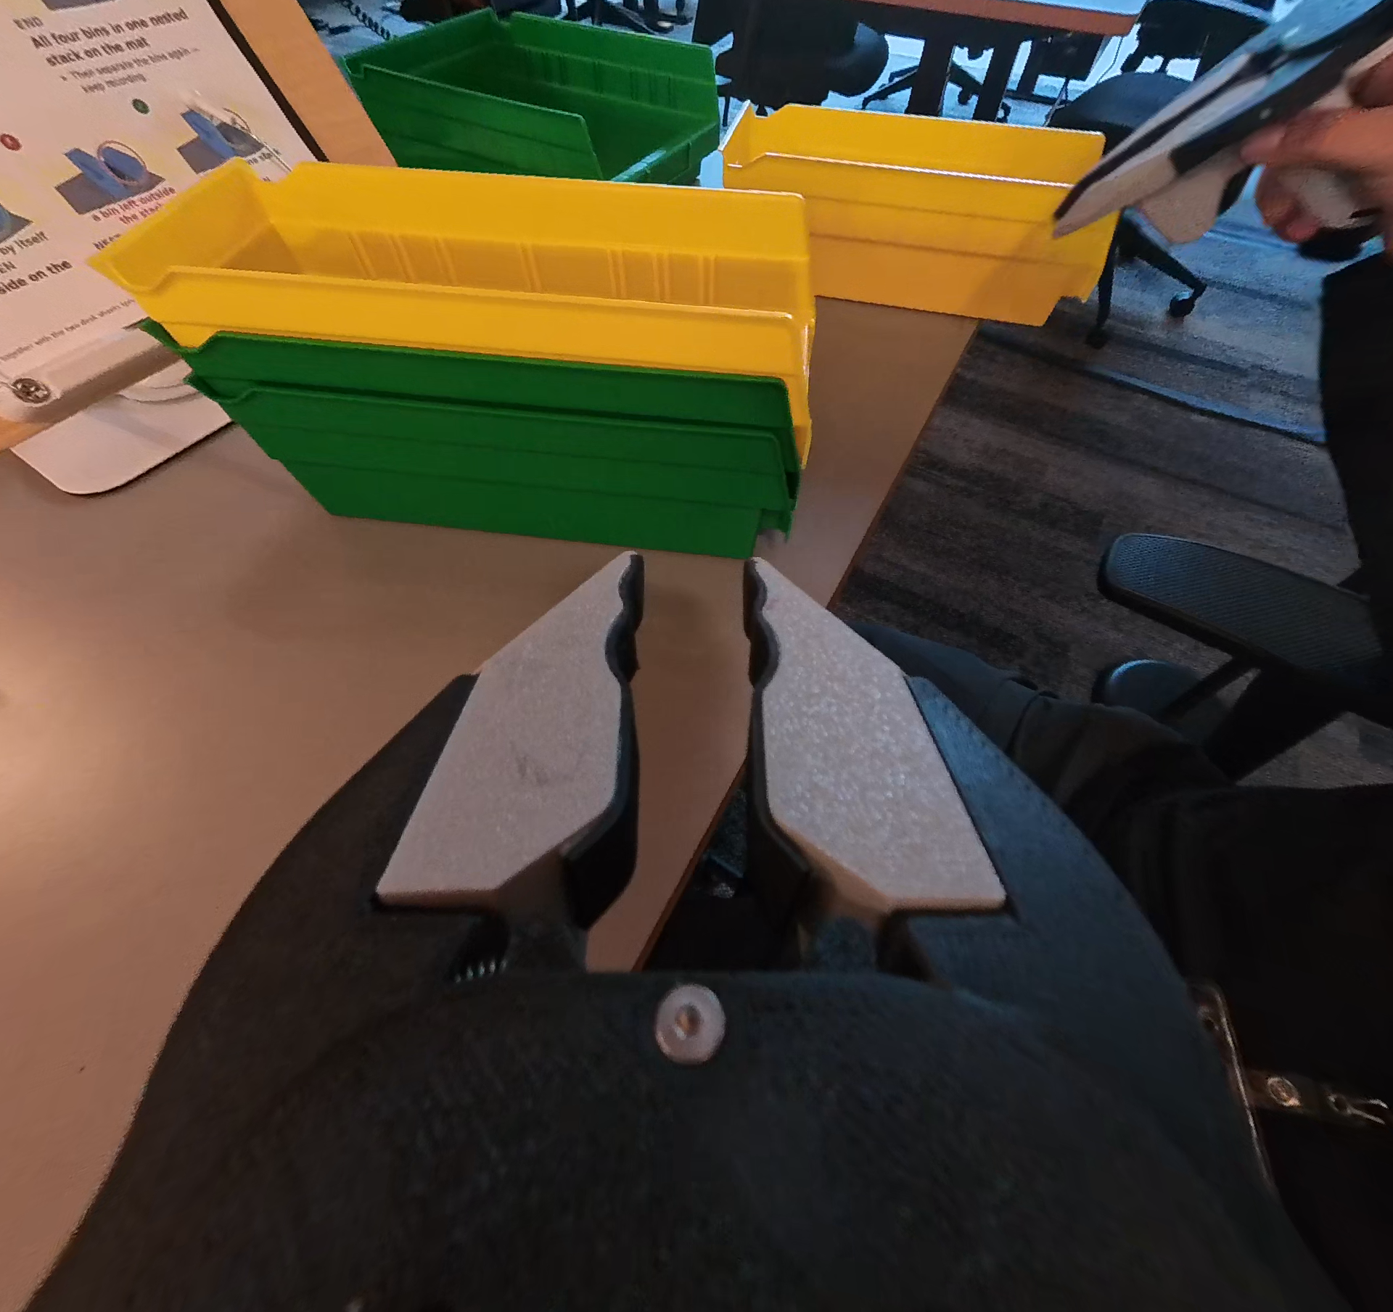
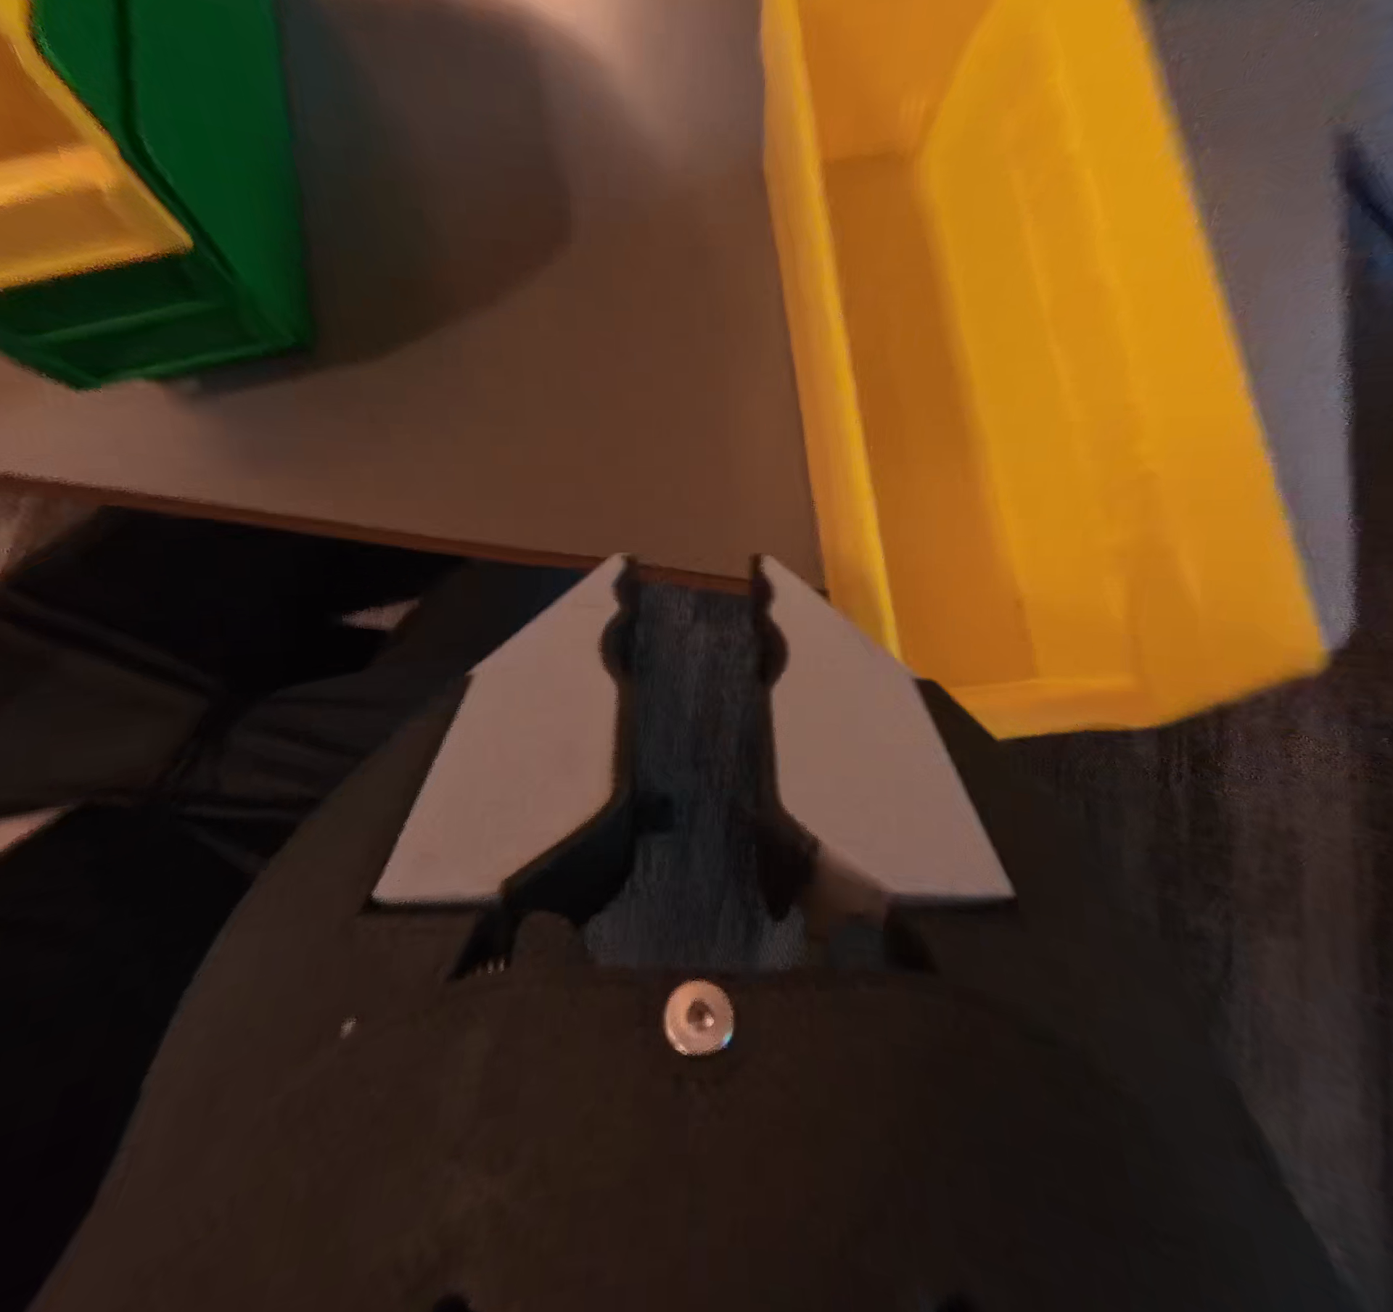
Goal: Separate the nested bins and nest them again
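Observation:
A yellow bin point(image 1: 467, 281) sits nested on top of green bins point(image 1: 528, 447) in the middle of the table. My left gripper point(image 1: 693, 575) is open and empty, low over the table just in front of this stack. A second yellow bin point(image 1: 919, 221) stands alone at the right and overhangs the table edge. A separate green bin point(image 1: 528, 93) stands behind. My right gripper point(image 2: 693, 567) is open and empty above the table edge, just left of the lone yellow bin point(image 2: 1017, 371). In the left wrist view its tip point(image 1: 1070, 213) is at that bin's right end. The stack point(image 2: 151, 221) shows blurred at the left.
A printed instruction sheet point(image 1: 113, 145) stands at the left behind the stack. The table point(image 1: 226, 635) edge runs diagonally on the right, with carpet and a black office chair point(image 1: 1244, 620) beyond. A person's hand point(image 1: 1319, 168) holds the right gripper. Desks and chairs stand farther back.

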The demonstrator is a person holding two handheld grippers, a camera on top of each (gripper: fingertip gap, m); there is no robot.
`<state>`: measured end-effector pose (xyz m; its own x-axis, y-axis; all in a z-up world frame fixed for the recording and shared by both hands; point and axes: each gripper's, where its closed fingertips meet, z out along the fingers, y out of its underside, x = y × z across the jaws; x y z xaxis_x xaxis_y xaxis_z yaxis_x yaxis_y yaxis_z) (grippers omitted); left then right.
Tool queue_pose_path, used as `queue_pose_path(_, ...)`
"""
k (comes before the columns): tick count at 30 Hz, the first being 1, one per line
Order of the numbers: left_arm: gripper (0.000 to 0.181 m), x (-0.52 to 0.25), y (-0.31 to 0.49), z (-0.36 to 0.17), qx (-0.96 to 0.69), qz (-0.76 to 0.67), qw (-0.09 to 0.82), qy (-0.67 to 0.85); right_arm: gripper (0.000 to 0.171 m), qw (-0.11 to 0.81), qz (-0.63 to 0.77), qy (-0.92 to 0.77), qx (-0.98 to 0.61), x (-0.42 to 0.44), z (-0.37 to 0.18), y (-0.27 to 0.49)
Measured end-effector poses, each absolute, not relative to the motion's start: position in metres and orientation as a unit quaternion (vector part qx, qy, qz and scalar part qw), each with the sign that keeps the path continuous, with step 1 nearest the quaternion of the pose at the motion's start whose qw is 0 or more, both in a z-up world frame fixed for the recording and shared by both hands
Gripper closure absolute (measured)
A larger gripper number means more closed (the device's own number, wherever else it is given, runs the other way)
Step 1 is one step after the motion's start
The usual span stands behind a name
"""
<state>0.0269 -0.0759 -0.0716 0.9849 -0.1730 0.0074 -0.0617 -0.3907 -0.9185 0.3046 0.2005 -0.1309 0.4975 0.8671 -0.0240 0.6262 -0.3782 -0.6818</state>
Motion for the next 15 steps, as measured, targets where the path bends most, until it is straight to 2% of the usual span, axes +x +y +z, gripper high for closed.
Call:
queue_pose_path(1,0.157,0.027,-0.076,-0.071,-0.832,-0.05,0.547,0.071,0.135,0.329,0.198,-0.446,-0.809,0.31,-0.121,0.203)
queue_pose_path(4,0.157,0.029,-0.076,-0.071,-0.832,-0.05,0.547,0.074,0.124,0.381,0.208,-0.408,-0.803,0.329,-0.095,0.211)
queue_pose_path(6,0.157,0.03,-0.076,-0.071,-0.832,-0.049,0.547,0.075,0.123,0.387,0.201,-0.394,-0.809,0.343,-0.093,0.216)
queue_pose_path(8,0.157,0.031,-0.075,-0.072,-0.833,-0.05,0.546,0.076,0.122,0.355,0.2,-0.394,-0.824,0.351,-0.107,0.216)
queue_pose_path(11,0.157,0.033,-0.074,-0.073,-0.834,-0.05,0.544,0.078,0.137,0.289,0.185,-0.412,-0.844,0.355,-0.138,0.215)
queue_pose_path(15,0.157,0.035,-0.072,-0.075,-0.836,-0.048,0.54,0.081,0.14,0.251,0.164,-0.431,-0.851,0.343,-0.164,0.218)
